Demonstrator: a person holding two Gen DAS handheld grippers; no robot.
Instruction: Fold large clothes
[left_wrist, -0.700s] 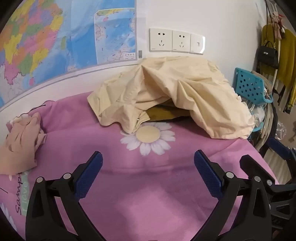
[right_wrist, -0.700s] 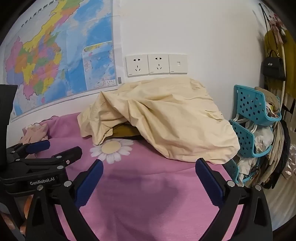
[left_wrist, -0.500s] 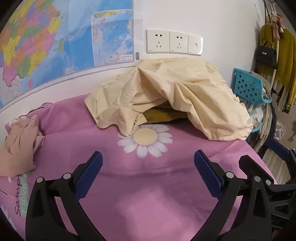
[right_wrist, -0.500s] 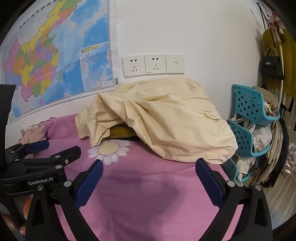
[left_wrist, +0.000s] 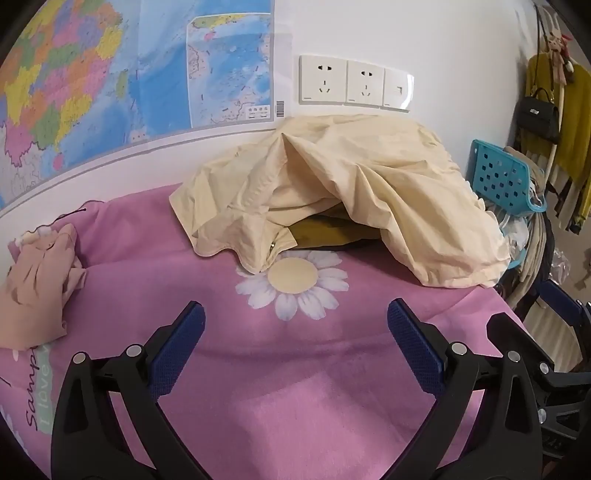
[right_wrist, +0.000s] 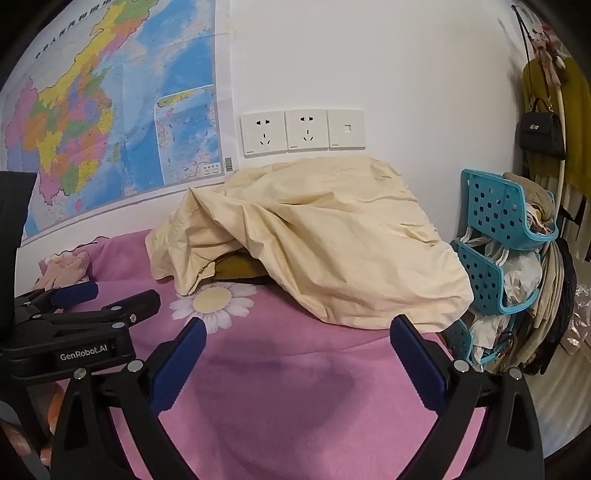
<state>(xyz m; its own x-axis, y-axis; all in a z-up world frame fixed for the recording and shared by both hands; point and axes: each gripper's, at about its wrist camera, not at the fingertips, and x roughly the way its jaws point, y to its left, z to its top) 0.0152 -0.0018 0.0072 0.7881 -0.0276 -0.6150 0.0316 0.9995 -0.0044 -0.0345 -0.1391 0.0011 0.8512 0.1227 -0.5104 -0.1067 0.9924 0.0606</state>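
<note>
Both grippers hang over the near part of a pink blanket (left_wrist: 295, 387), side by side; the left gripper (left_wrist: 295, 325) has its blue-padded fingers spread wide with nothing between them, and the right gripper (right_wrist: 295, 339) is spread the same way — empty too; the big cream garment (left_wrist: 351, 199) lies in a crumpled heap at the far side of the bed against the wall, under the sockets (left_wrist: 354, 83), well apart from both tools; something olive (left_wrist: 325, 232) shows beneath its raised front edge; a printed daisy (left_wrist: 293, 282) sits just in front; a small peach cloth (left_wrist: 37, 284) lies far left; a map (right_wrist: 110, 122) covers the wall, and blue baskets (right_wrist: 498, 236) stand to the right.
</note>
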